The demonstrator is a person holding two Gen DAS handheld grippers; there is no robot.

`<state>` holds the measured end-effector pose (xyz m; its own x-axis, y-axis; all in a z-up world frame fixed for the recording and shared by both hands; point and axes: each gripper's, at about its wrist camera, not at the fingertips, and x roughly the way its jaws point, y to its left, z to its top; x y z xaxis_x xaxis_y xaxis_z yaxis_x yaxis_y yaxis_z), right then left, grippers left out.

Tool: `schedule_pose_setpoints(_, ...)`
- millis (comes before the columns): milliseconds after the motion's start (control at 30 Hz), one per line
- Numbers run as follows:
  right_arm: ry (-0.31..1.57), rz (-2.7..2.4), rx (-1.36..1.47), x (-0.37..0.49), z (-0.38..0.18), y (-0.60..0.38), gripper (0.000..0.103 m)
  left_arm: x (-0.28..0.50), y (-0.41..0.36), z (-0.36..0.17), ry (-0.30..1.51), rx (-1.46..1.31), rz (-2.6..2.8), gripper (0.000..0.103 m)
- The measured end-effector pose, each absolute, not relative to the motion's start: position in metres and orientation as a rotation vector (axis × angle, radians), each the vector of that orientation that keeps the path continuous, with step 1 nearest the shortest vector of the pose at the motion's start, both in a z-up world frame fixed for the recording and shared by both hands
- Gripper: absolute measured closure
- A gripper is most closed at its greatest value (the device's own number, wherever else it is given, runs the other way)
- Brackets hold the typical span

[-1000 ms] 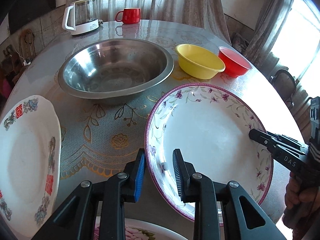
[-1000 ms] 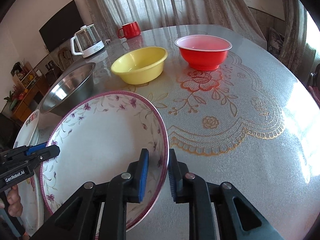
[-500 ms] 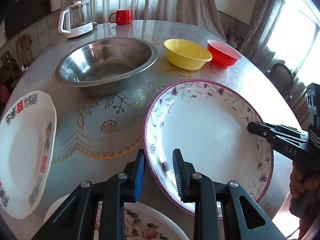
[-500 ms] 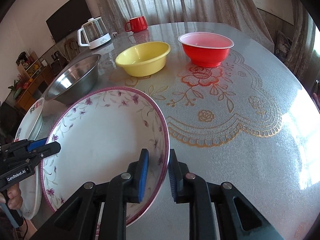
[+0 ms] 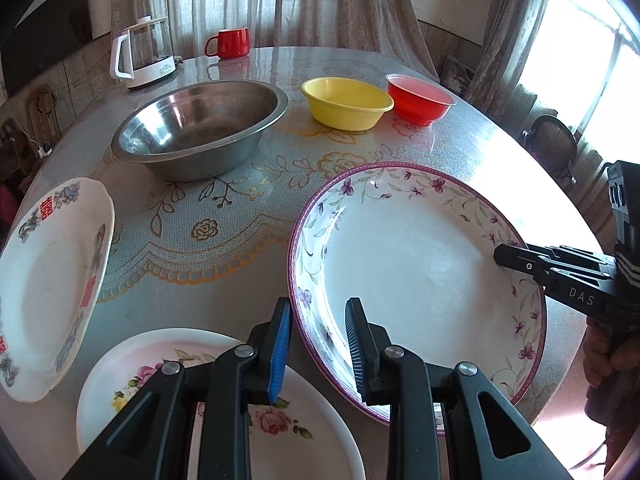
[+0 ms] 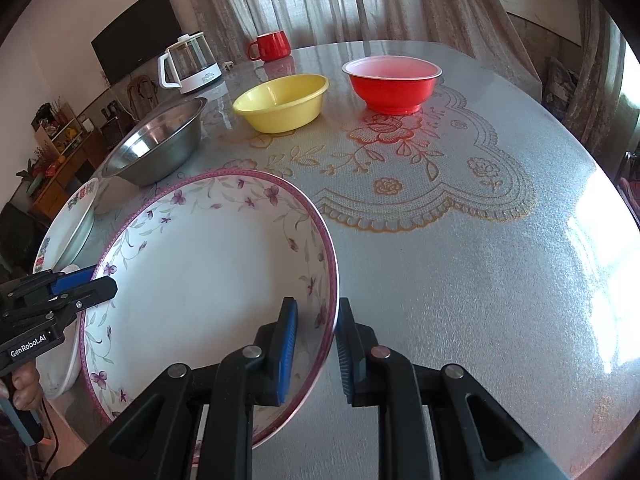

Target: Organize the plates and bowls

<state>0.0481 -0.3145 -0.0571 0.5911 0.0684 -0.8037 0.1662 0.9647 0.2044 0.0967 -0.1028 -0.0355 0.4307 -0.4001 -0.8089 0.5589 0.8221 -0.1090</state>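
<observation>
A large white plate with a purple rim and small flowers (image 5: 420,272) (image 6: 200,280) hangs just over the table, gripped at both sides. My left gripper (image 5: 318,344) (image 6: 100,284) is shut on its left rim. Opposite it, my right gripper (image 6: 316,344) (image 5: 504,258) is shut on the right rim. A white plate with pink roses (image 5: 200,380) lies below my left gripper. Another white plate with red characters (image 5: 48,280) (image 6: 76,216) sits at the far left. A steel bowl (image 5: 200,128), a yellow bowl (image 5: 346,102) and a red bowl (image 5: 420,98) stand further back.
A glass kettle (image 5: 144,54) and a red mug (image 5: 230,42) stand at the table's far edge by the curtains. The round table (image 6: 460,260) has a patterned cover. A person's hand (image 5: 612,360) holds the right gripper's handle. A chair (image 5: 554,152) stands off the right side.
Both grippers have carried the purple-rimmed plate back toward the table's near edge. The bowls now look further off, and the rose plate has come into view under my left gripper.
</observation>
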Motion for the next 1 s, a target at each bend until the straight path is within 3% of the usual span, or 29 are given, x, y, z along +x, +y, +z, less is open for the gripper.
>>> schedule_pose_setpoints(467, 0.947, -0.109, 0.264, 0.051, -0.055, -0.309, 0.081, 0.091, -0.072, -0.022, 0.923, 0.051, -0.577, 0.072)
schedule_pose_setpoints(600, 0.912, -0.136, 0.282, 0.05, -0.047, -0.311, 0.081, 0.088, -0.058, -0.018, 0.917, 0.01, -0.552, 0.067)
schedule_pose_setpoints(700, 0.876, -0.161, 0.271, 0.05, -0.038, -0.309, 0.075, 0.087, -0.05, -0.014, 0.902, -0.016, -0.538, 0.067)
schedule_pose_setpoints(1000, 0.82, -0.104, 0.202, 0.059, -0.02, -0.277, 0.074, 0.091, -0.017, -0.009, 0.864, -0.058, -0.434, 0.065)
